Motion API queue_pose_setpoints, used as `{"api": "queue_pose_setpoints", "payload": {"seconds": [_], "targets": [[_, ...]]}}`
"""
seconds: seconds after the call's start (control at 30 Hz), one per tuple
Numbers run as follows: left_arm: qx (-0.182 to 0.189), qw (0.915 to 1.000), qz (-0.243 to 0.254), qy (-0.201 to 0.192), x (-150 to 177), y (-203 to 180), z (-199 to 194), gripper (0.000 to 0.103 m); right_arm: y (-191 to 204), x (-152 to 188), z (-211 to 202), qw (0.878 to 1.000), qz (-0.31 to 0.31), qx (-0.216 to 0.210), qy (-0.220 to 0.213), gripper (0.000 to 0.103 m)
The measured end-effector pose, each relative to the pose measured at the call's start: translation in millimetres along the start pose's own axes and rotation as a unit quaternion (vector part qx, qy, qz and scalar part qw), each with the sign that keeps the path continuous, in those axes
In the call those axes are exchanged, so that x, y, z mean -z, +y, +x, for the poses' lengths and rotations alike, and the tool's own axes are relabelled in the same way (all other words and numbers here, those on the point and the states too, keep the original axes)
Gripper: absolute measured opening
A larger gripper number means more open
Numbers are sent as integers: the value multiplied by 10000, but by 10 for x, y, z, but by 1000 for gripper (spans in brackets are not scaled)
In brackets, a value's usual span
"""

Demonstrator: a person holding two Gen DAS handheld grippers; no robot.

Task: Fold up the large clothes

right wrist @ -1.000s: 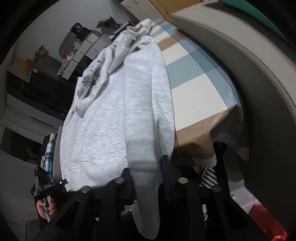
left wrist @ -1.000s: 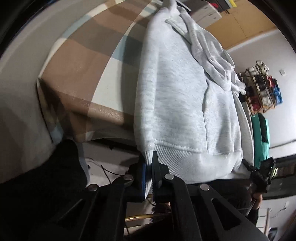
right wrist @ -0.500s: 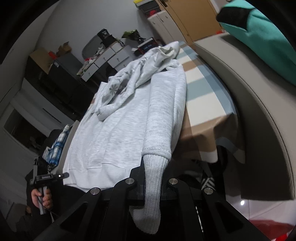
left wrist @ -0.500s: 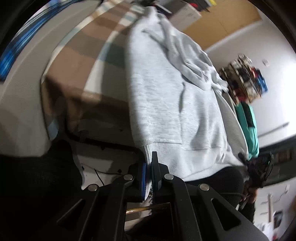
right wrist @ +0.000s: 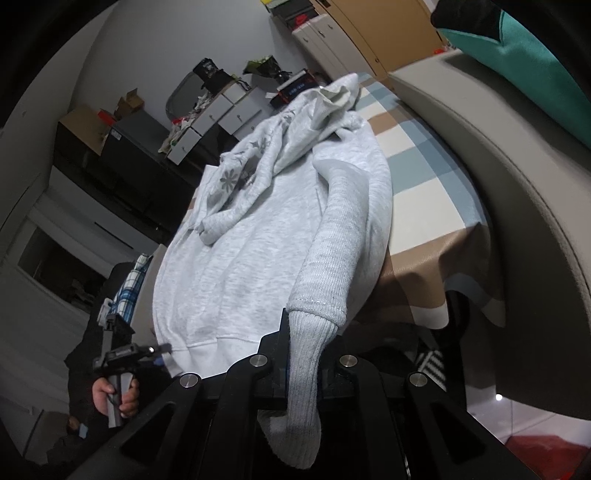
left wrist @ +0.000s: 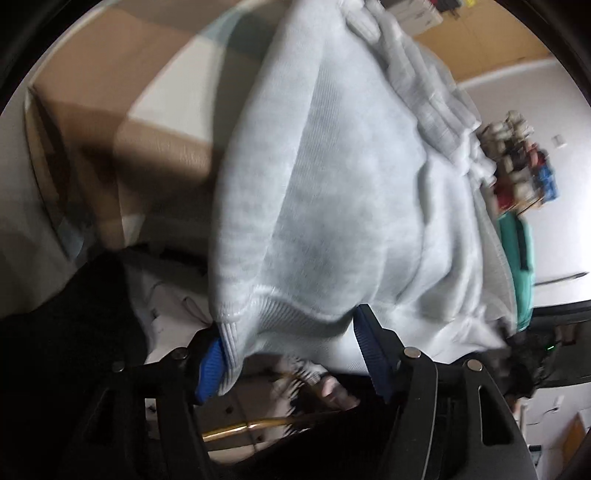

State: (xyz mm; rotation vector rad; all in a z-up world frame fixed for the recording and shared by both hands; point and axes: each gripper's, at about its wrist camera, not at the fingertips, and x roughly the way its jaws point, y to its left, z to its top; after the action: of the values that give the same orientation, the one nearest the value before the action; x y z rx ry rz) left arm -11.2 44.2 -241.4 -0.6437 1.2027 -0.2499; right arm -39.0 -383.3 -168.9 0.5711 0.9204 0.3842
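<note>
Hoodie point(right wrist: 266, 240) lengthwise on table point(right wrist: 424, 192), hood far, left gripper point(left wrist: 291, 354) just opened around hem, right gripper point(right wrist: 303, 354) clamping sleeve cuff point(right wrist: 306, 369)

Grey walls point(right wrist: 122, 55), white drawer units point(right wrist: 218, 118) and tan wooden cabinets point(right wrist: 369, 33) stand beyond the checked worktop's point(right wrist: 424, 177) far edge.

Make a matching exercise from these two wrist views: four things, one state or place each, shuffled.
Things:
1. left gripper
2. right gripper
3. grey hoodie
4. teal cushion

States or places:
A. shut on the ribbed sleeve cuff
B. lying on the sofa back, top right of the right wrist view
C. spread over the checked table cover
D. fingers apart, having just opened, with the hoodie's hem between them

Pairs: 1-D, 2-A, 3-C, 4-B
</note>
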Motion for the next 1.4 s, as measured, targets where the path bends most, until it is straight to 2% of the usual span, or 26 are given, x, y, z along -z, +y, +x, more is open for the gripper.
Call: {"api": "queue_pose_setpoints", "payload": {"seconds": [0.07,0.1,0.17,0.2,0.37,0.53,0.57,0.6,0.63,0.7,0.8,0.9,0.97,1.03,1.23,1.33,1.4], "targets": [[-309,9994,75,-143,24,-15,-37,62,-21,-2,8,10000,42,-40,6,10],[-395,9990,51,-181,27,-3,-57,69,-26,0,9,10000,57,-49,9,10],[-418,9987,-21,-279,31,44,-81,73,-21,13,3,10000,71,-59,10,11],[-462,9985,-4,-290,31,53,-80,79,-18,18,0,10000,72,-67,10,11],[-515,9979,247,-317,-29,40,-43,81,-48,50,-12,9998,123,-119,-40,11],[371,9988,272,-169,-40,60,52,81,-93,81,5,9997,192,-165,-63,11],[579,9980,250,-70,-28,51,79,78,-99,81,3,9996,209,-183,-68,11],[553,9980,276,-96,-21,23,79,58,-104,83,0,9995,217,-197,-74,11],[499,9981,345,-134,-7,11,58,46,-109,83,-4,9995,213,-208,-78,11],[731,9965,390,-100,22,-2,15,24,-116,82,-10,9995,190,-217,-83,11],[809,9954,492,-150,60,-60,-68,15,-110,57,-22,9994,175,-268,-158,10],[945,9949,348,-104,84,-73,-161,13,-44,16,-92,9989,3,-301,-368,8],[1315,9910,253,-27,61,-106,-198,11,62,-15,-184,9973,-270,-282,-624,7],[1503,9880,316,-169,53,-191,-306,11,138,-65,-264,9959,-384,-281,-776,7],[1605,9834,675,-504,99,-477,-653,10,214,-142,-545,9903,-224,-575,-1245,7],[1526,9831,939,-365,175,-566,-732,10,240,-94,-615,9903,-308,-577,-1226,7],[1592,9818,1005,-262,189,-592,-734,10,287,-38,-692,9878,-498,-767,-1261,7]]}}
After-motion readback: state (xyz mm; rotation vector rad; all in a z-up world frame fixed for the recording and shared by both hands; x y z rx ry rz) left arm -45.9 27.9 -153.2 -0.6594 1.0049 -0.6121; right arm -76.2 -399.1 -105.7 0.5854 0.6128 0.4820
